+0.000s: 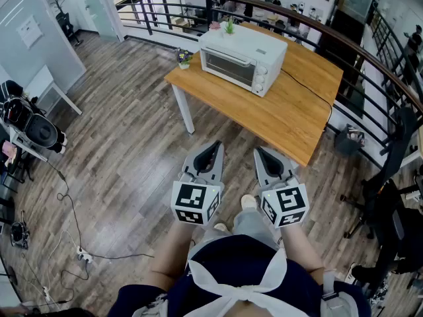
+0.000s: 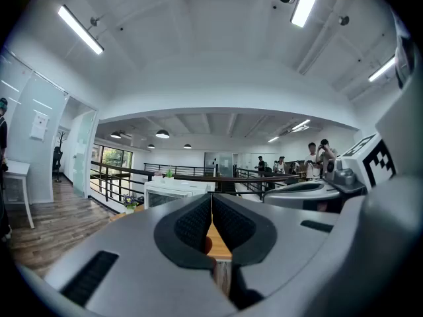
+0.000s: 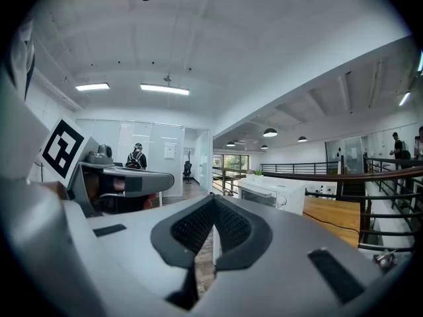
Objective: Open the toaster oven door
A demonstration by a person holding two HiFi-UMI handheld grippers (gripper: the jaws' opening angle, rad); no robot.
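At the far left, at 9 o'clock in the head view, black camera gear (image 1: 30, 127) stands on the wood floor (image 1: 125, 144), and a thin cord (image 1: 69, 207) trails from it toward 7 o'clock.

A wooden bench (image 1: 284, 111) stands at 12 o'clock, well apart from the person. On its left corner is a small flower pot (image 1: 184, 59), just at 9 o'clock of the toaster oven (image 1: 243, 58).

The oven is a white box set at an angle on the bench, its front facing 7 o'clock. Its door (image 1: 230, 67) is a dark glass pane that lies flush with the front, closed. A column of pale knobs (image 1: 260, 78) sits at 3 o'clock of the door. A small green plant (image 1: 229, 26) stands at the oven's 12 o'clock.

Low in the view, at 6 o'clock of the bench, the left tool (image 1: 216, 148) points up toward the oven. Its dark ribbed pads are pressed together with nothing between them. Just beside it at 3 o'clock, the right tool (image 1: 260, 152) is likewise closed and empty. Both are well apart from the oven and touch nothing.

A black cable (image 1: 307, 88) runs from the oven across the bench toward 4 o'clock. A dark curved railing (image 1: 330, 38) passes behind the bench, and an office chair (image 1: 390, 197) stands at 3 o'clock.
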